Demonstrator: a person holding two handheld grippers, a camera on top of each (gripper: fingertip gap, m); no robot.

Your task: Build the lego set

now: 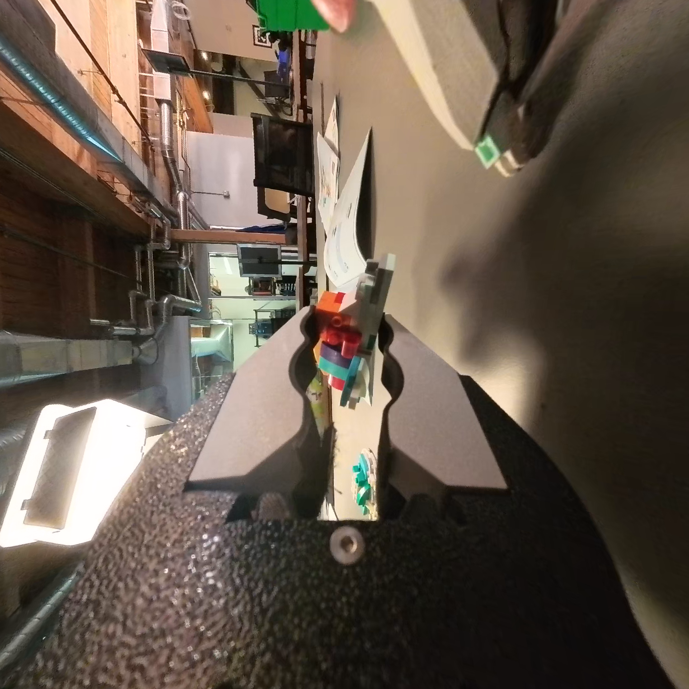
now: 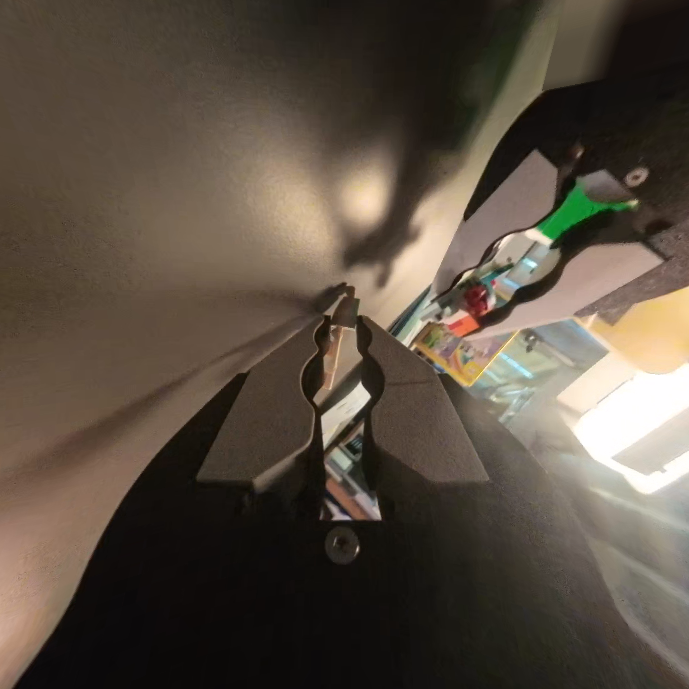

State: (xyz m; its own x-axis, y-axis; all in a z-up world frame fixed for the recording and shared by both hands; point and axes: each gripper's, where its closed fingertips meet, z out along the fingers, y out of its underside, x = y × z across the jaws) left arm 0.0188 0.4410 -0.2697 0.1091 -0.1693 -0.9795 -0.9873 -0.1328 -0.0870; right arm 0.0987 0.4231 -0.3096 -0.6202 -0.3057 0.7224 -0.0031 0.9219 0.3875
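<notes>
My left gripper (image 1: 348, 317) is shut on a small lego build (image 1: 345, 335) of red, orange, teal, purple, grey and white bricks, held above the grey table (image 1: 410, 112). In the right wrist view the left gripper (image 2: 481, 298) shows at the upper right with the same build (image 2: 475, 298) in it. My right gripper (image 2: 343, 318) is shut on a small flat piece (image 2: 345, 315) close to the table (image 2: 149, 149). In the left wrist view the right gripper (image 1: 496, 156) comes in from the top right, blurred, with a small green and white piece (image 1: 486, 154) at its tip.
Several loose teal pieces (image 1: 363, 481) lie on the table beneath my left fingers. An open instruction booklet (image 1: 346, 231) lies beyond the build. A colourful box (image 2: 455, 350) stands at the table's edge. A person's fingertip (image 1: 335, 15) shows at the top.
</notes>
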